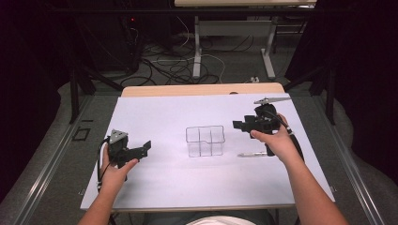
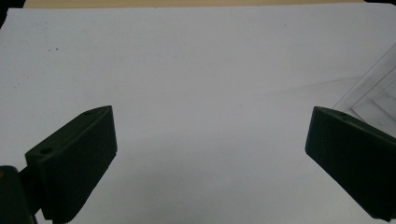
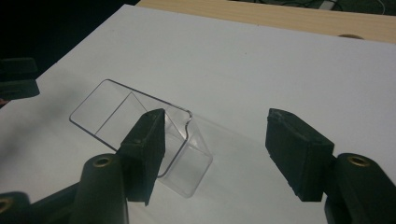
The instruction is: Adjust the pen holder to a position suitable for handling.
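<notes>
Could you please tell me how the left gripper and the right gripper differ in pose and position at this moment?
The left gripper sits low near the table's left edge, well away from the clear container; the right gripper is held higher, close to the container's right side. The left gripper points across bare white surface, while the right gripper aims down toward the container. A pen lies beside the right hand, nothing beside the left. Both have open, empty jaws.

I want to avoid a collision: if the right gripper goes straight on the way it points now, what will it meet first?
Probably the clear plastic organizer. The right gripper is open and points toward it; in its own view the box lies just beyond the jaws, slightly to one side. Depth is unclear, so it might pass above.
</notes>
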Action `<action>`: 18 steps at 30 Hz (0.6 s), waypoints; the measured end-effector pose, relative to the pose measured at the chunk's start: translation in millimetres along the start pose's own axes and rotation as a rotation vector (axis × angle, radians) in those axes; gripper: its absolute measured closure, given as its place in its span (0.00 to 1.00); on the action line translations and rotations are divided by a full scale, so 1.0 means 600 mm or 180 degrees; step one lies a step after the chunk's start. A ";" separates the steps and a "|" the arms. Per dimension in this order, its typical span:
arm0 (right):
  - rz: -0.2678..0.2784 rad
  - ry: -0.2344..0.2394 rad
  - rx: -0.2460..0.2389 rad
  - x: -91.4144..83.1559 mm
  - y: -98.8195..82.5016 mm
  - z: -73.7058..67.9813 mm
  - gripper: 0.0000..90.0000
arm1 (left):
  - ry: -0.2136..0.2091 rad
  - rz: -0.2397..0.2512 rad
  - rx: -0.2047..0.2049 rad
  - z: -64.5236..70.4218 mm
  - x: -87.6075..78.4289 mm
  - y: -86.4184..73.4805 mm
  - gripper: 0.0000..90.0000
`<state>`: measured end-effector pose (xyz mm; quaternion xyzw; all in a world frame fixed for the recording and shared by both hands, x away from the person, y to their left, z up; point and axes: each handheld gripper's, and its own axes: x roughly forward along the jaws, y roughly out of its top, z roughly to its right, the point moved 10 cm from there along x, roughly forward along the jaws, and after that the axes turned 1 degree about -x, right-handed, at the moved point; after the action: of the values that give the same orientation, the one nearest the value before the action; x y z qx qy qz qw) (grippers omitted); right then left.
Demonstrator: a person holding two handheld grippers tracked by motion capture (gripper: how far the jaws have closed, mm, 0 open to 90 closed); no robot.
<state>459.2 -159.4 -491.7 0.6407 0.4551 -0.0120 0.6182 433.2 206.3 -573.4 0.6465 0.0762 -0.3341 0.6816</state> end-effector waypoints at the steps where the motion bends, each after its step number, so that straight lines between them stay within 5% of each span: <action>1: -0.0008 -0.0016 -0.0066 0.000 -0.002 0.005 0.38 | 0.0000 0.0003 0.0002 0.000 0.000 0.000 0.03; 5: 0.0061 0.0047 -0.0218 -0.002 -0.009 0.015 0.34 | 0.0018 -0.0033 0.0032 -0.001 0.000 -0.003 0.03; 7: -0.0058 0.0153 -0.0268 0.002 -0.019 0.021 0.27 | 0.0011 -0.0046 0.0021 0.001 0.001 -0.004 0.03; 18: -0.0438 -0.0003 -0.0687 0.004 -0.046 0.055 0.16 | 0.0025 -0.0057 0.0093 0.002 -0.001 -0.008 0.01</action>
<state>461.9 -189.6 -522.2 0.5377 0.4963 -0.0056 0.6816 429.9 205.8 -576.9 0.6569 0.0798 -0.3387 0.6688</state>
